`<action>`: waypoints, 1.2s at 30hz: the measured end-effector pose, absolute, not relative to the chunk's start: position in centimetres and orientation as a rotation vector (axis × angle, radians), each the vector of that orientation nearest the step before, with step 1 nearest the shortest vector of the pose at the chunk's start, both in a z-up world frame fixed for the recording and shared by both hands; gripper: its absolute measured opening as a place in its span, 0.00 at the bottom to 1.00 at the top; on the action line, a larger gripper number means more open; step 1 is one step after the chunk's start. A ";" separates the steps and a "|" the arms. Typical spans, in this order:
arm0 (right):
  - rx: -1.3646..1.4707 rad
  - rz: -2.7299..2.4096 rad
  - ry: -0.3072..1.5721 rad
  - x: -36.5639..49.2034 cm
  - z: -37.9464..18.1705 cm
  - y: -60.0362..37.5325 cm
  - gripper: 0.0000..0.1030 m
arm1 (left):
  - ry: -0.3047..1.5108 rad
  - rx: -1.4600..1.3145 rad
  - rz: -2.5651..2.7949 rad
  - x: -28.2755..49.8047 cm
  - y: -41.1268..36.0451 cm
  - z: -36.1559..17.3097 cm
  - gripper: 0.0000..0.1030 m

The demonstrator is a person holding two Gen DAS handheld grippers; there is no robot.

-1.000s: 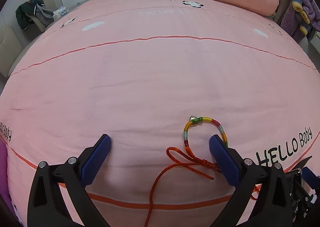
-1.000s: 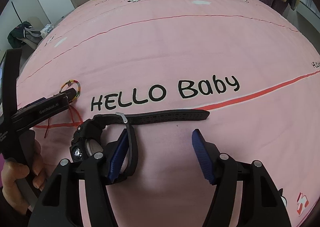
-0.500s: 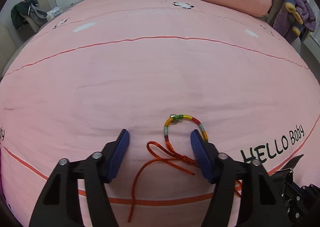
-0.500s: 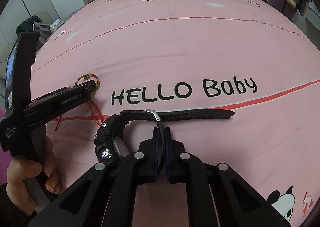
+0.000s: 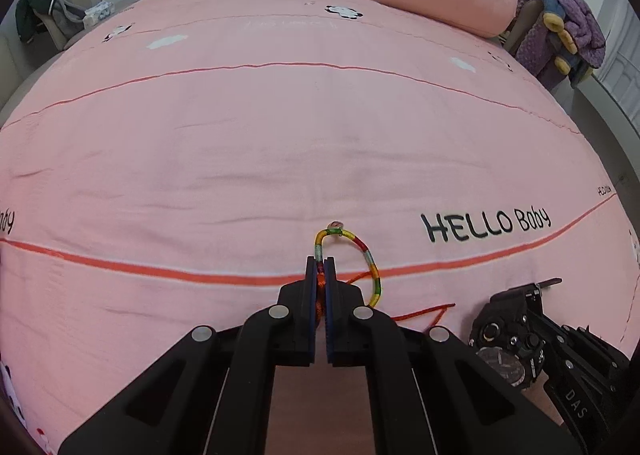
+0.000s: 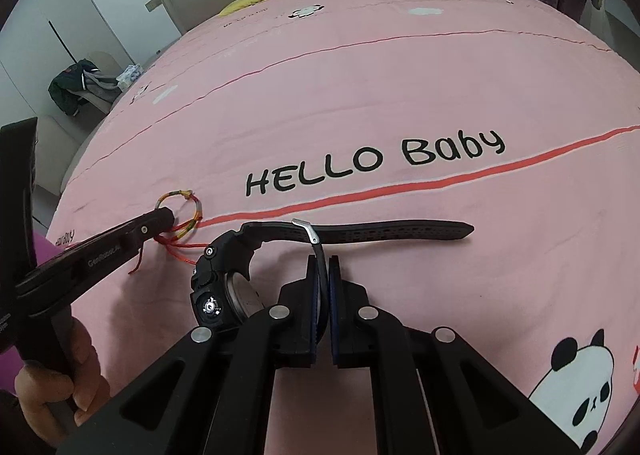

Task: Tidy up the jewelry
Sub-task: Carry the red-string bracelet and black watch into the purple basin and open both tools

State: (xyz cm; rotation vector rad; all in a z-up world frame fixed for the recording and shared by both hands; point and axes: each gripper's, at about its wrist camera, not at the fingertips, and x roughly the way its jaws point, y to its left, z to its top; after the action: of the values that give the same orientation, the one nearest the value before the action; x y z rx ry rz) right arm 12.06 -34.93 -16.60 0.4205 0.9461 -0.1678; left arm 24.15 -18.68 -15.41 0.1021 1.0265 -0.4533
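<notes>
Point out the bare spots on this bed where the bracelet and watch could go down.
Bare sheet runs wide between the thin red seam and the thick red stripe. Crowded: near edge, around bracelet, watch, left gripper, right gripper.

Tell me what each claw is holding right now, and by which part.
Left claw pinches the multicolour cord bracelet at its red knotted end. Right claw grips the black watch by its buckle-side strap.

Right gripper point(image 6: 323, 261): clamped on the buckle-side strap of a black watch point(image 6: 224, 279).
Long strap: stretched rightward ahead of the fingertips.
Left gripper point(image 6: 166, 217): ahead-left, pinching a multicoloured bracelet point(image 6: 192, 211).
Surface: pink bedspread point(image 6: 400, 87), "HELLO Baby" ahead.
</notes>
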 end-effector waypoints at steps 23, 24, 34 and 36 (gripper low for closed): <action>0.361 -0.056 0.883 3.3 -6.8 -25.0 0.05 | 0.949 0.051 -0.400 10.7 -6.3 -6.0 0.03; 0.354 -0.047 0.877 3.1 -6.2 -24.4 0.05 | 0.937 0.047 -0.394 10.1 -5.5 -5.3 0.03; 0.268 0.092 0.799 2.2 0.3 -16.2 0.05 | 0.808 0.014 -0.331 6.0 2.8 1.2 0.03; 0.259 0.126 0.784 2.7 1.3 -14.6 0.05 | 0.771 0.011 -0.308 5.6 4.8 2.8 0.03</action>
State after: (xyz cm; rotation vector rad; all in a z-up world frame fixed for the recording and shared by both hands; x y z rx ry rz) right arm 2.67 -14.59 1.30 0.2587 0.7835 0.1257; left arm 5.57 4.80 2.75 0.0107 0.7711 -0.3084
